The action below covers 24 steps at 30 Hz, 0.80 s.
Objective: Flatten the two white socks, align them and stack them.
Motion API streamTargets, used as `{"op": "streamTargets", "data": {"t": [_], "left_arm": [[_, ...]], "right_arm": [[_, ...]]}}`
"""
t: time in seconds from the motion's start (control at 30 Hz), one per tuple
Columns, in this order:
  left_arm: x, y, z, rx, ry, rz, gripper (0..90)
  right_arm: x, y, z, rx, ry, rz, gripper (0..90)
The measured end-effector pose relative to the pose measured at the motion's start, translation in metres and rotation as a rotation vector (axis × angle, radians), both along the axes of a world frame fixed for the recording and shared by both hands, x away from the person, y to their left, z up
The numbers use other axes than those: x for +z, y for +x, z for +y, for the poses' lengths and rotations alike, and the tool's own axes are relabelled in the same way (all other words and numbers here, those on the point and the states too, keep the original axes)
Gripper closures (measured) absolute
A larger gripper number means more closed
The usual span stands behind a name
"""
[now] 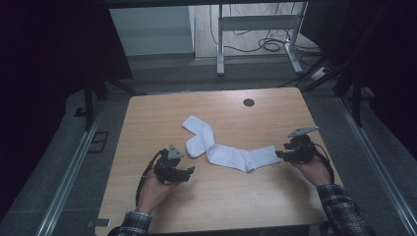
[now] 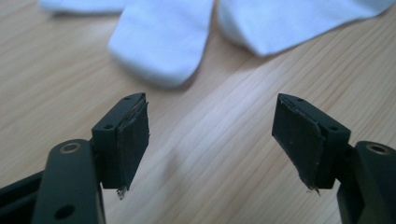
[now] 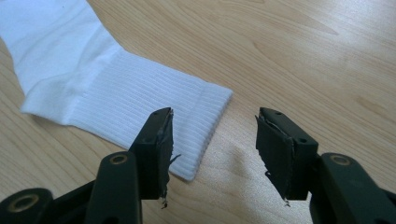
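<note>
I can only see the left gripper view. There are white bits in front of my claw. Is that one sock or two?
Observer: Two white socks: a bent sock and a long sock, on the wooden table.
Operator: Where's the other claw?
Observer: The right claw is at the long sock's ribbed cuff, toward the table's right side.
Operator: Is it grabbing it?
Observer: No. Its jaws stand open over the cuff's edge, not pinching.
</note>
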<state>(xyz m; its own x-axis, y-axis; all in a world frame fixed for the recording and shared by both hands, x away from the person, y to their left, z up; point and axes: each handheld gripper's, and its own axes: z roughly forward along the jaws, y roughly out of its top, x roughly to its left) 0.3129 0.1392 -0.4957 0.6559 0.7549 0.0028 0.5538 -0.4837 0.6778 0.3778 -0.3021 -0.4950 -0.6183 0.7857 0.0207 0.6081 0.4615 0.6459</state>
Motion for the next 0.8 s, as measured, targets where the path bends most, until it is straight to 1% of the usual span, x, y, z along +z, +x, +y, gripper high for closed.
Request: {"op": "streamTargets", "data": {"t": [0.03, 0.1, 0.2, 0.27, 0.33, 0.4, 0.43, 0.57, 0.63, 0.67, 0.77, 0.8], "left_arm": [[0.001, 0.002, -0.004, -0.011, -0.009, -0.004, 27.3], [0.003, 0.008, -0.012, -0.016, -0.019, -0.018, 28.6], [0.004, 0.018, -0.026, -0.019, -0.024, -0.036, 35.3], [0.003, 0.022, -0.031, -0.023, -0.020, -0.041, 38.3], [0.000, 0.029, -0.038, -0.025, -0.017, -0.046, 42.0], [-0.002, 0.033, -0.043, -0.026, -0.011, -0.050, 45.2], [-0.003, 0.036, -0.046, -0.027, -0.009, -0.056, 46.0], [-0.007, 0.045, -0.055, -0.027, 0.000, -0.076, 51.0], [-0.010, 0.048, -0.059, -0.026, 0.009, -0.085, 54.6], [-0.012, 0.050, -0.060, -0.027, 0.012, -0.081, 55.6], [-0.016, 0.054, -0.064, -0.028, 0.021, -0.077, 58.4], [-0.018, 0.054, -0.065, -0.027, 0.029, -0.081, 58.8]], "right_arm": [[0.000, 0.000, 0.000, -0.003, -0.001, -0.001, 45.0], [0.000, 0.000, -0.001, -0.006, -0.002, -0.006, 44.0], [-0.001, 0.000, 0.000, -0.012, 0.002, -0.007, 44.4], [-0.002, 0.000, 0.000, -0.013, 0.002, -0.008, 46.7], [-0.002, 0.000, 0.001, -0.004, -0.003, -0.006, 51.1], [-0.002, -0.001, 0.002, 0.002, -0.009, -0.010, 57.7], [-0.002, -0.001, 0.002, 0.010, -0.012, -0.012, 58.9], [-0.002, -0.001, 0.006, 0.017, -0.026, -0.035, 66.4], [-0.002, -0.001, 0.007, 0.015, -0.030, -0.039, 68.1], [-0.003, -0.001, 0.008, 0.014, -0.033, -0.040, 68.3], [-0.005, 0.000, 0.008, 0.011, -0.037, -0.039, 66.6], [-0.006, 0.001, 0.008, 0.006, -0.037, -0.035, 66.4]]}}
